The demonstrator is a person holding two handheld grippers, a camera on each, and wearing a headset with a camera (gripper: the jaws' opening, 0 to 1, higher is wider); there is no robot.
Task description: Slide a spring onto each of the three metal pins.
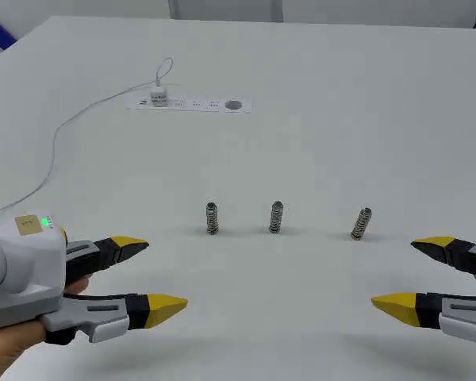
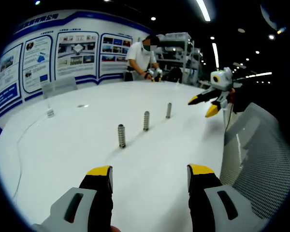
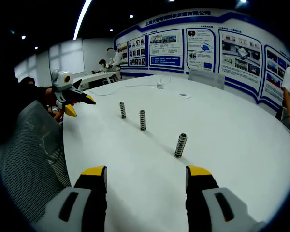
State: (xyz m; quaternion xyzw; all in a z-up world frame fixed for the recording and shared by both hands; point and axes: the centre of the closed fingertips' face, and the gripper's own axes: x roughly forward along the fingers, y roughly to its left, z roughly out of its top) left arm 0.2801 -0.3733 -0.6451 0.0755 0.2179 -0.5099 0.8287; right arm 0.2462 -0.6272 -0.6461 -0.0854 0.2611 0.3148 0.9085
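Three upright metal pins stand in a row on the white table, each with a coiled spring around it: the left pin (image 1: 213,218), the middle pin (image 1: 275,217) and the right pin (image 1: 362,224), which leans a little. My left gripper (image 1: 155,274) is open at the lower left, nothing between its yellow-tipped fingers. My right gripper (image 1: 403,274) is open at the lower right, also holding nothing. In the left gripper view the pins (image 2: 122,136) run away ahead, with the right gripper (image 2: 203,105) beyond. In the right gripper view the nearest spring (image 3: 180,145) stands ahead.
A white power strip (image 1: 190,103) with a plugged adapter and a cable (image 1: 63,131) lies at the far side of the table. A mesh chair back (image 2: 261,159) stands beside the table. A person (image 2: 141,55) stands at the far end.
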